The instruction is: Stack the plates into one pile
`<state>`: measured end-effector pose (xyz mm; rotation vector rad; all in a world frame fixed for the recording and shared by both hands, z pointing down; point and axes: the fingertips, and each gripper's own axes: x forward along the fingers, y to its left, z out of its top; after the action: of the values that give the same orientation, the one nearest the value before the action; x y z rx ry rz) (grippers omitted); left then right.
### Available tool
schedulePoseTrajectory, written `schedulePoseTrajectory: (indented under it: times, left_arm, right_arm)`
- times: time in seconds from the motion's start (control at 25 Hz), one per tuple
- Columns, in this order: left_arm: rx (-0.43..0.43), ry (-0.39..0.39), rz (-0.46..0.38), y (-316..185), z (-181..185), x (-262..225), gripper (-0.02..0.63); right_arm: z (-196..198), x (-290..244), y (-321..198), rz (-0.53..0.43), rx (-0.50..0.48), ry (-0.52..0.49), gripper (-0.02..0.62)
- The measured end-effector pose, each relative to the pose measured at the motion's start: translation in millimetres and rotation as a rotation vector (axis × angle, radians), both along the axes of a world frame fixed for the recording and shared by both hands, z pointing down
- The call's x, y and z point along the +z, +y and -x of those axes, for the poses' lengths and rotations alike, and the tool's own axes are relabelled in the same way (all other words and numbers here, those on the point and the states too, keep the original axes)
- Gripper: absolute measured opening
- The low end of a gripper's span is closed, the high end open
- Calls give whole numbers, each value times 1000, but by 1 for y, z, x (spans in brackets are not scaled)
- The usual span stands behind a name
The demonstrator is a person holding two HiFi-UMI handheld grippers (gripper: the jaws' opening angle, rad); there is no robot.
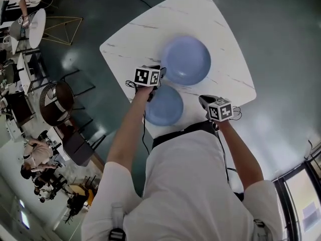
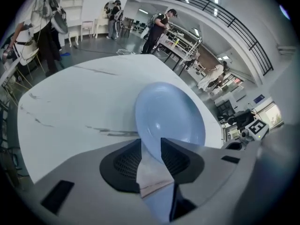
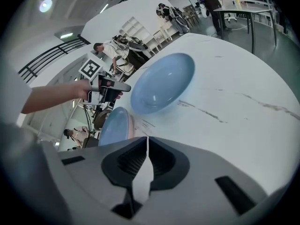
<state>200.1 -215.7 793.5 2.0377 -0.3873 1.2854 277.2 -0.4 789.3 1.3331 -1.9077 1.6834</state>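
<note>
Two light blue plates lie side by side on the white marble table [image 1: 220, 29]. The far plate [image 1: 186, 60] is the larger in the head view; the near plate [image 1: 164, 106] sits close to the table's front edge. My left gripper [image 1: 159, 77] hangs over the gap between them, at the far plate's left rim. In the left gripper view its jaws stand apart, with the rim of the far plate [image 2: 171, 116] between the tips of my left gripper [image 2: 151, 144]. My right gripper [image 3: 147, 142] is shut and empty, off to the right of the near plate [image 3: 115, 125].
The table is small with rounded corners, and its front edge runs just below the near plate. Dark chairs [image 1: 57, 102] stand on the floor to the left. In the right gripper view a hand [image 3: 105, 89] holds the left gripper beside the far plate [image 3: 161, 83].
</note>
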Motion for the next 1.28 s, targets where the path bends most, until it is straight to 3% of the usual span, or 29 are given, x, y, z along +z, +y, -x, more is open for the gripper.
schedulePoseTrajectory:
  times: [0.2,0.4,0.56,0.84,1.28]
  left_arm:
    - [-51,-74,90,-8,1,26,138]
    - [-77,-79,144,-9,-3,39,137]
    - [-93,-80,196,-5,-9,48,66]
    - [-319,-30,327,-9,-10,45,26]
    - [-376,79,315,-11,-3,13,25]
  right_arm:
    - [0,5,2,7,-14,-11,31]
    - [2,8,-1,13,-8,-15,31]
    - [3,13,-1,19,2,-17,31]
    - [-1,19,3,25,5,-6,31]
    - [-4,14,4,14,-3,29,31]
